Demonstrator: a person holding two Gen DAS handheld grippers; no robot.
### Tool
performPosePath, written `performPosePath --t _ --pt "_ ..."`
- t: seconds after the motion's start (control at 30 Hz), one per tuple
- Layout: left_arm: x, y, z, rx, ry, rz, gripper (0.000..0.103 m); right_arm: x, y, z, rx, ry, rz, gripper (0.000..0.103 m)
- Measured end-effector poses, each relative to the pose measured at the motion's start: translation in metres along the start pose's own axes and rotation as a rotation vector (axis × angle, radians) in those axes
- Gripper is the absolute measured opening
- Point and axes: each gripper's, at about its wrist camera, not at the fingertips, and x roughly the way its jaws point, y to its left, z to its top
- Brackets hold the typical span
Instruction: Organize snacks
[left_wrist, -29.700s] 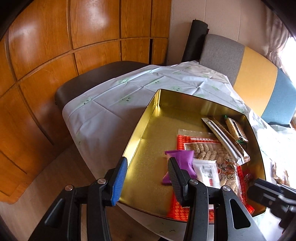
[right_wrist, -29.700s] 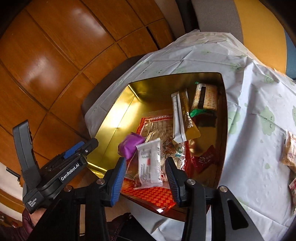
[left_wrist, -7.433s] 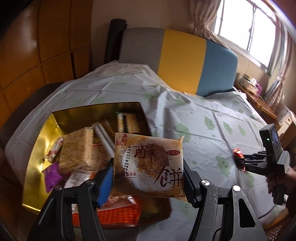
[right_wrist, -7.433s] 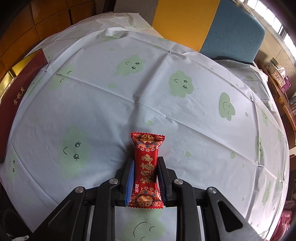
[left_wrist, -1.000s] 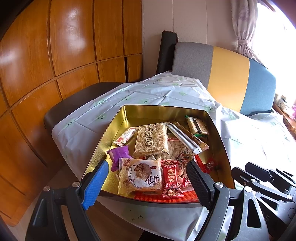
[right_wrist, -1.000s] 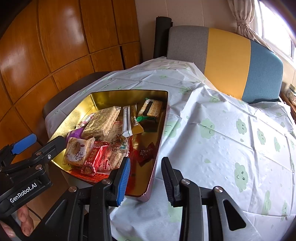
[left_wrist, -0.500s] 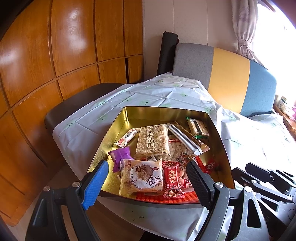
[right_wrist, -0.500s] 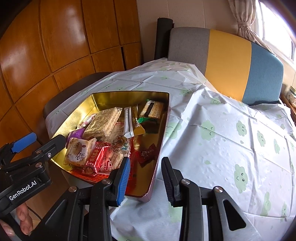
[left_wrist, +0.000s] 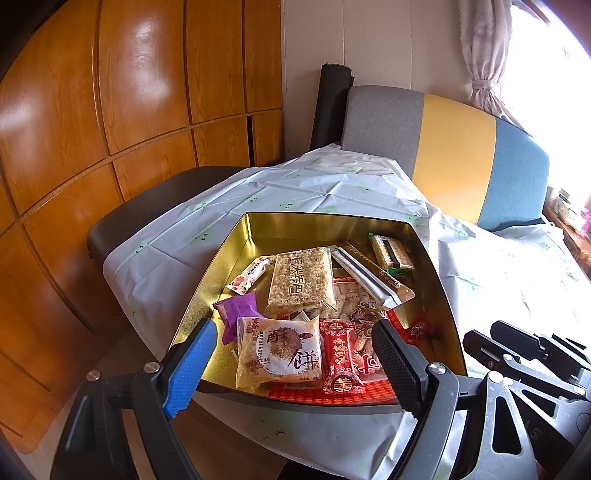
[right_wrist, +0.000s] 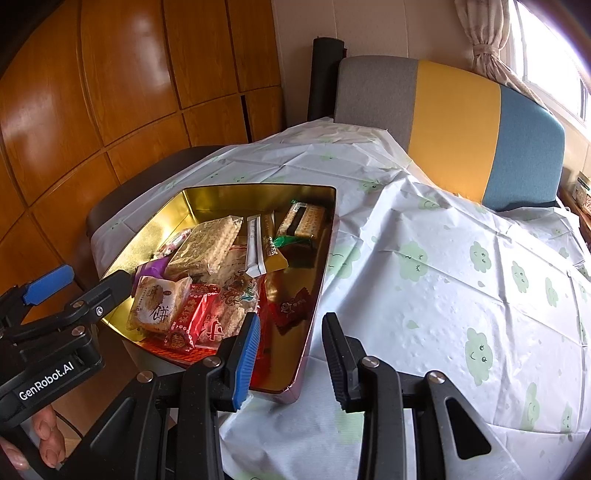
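At the near left corner of the table, the gold tin (left_wrist: 236, 254) sits on the cloud-print tablecloth (right_wrist: 443, 280), and its near edge appears to reach the table's edge or slightly past it. All the snacks in view lie inside it: the sesame cake packet (left_wrist: 279, 350) and the red candy bar (left_wrist: 340, 360) at the near side, the purple candy (left_wrist: 236, 312) to their left, the rice crisp pack (left_wrist: 301, 278) in the middle, the long stick sachet (left_wrist: 369, 275) and the cracker pack (left_wrist: 391, 253) toward the far right, and a small red candy (right_wrist: 290, 308) alone by the right wall. The cloth to the right of the tin shows no loose snack, so the gathering looks done or nearly so.

The left gripper (left_wrist: 291, 363) hovers in front of the tin's near edge with its jaws wide apart and nothing between them. The right gripper (right_wrist: 290, 354) hangs over the tin's near right corner, jaws apart by a narrower gap and likewise empty.

The main risk, as I judge it, is the tin itself. A gripper coming down on that near rim, or dragging against it, could tip or slide the tin off the table and spill the lot. The cloth is loose and creased, so catching it with a fingertip could pull the tin along. The two grippers are also close together, and a hasty reach into the pile could knock one against the other. The packets overlap, so closing on one may lift or flick a neighbour over the low wall.
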Motion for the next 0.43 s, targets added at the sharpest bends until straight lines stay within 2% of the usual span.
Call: performPosePath --t 0.43 --pt "0.004 -0.003 -0.002 0.000 0.008 -0.015 0.086 -0.001 -0.012 -0.003 0.017 0.002 -0.009 0.035"
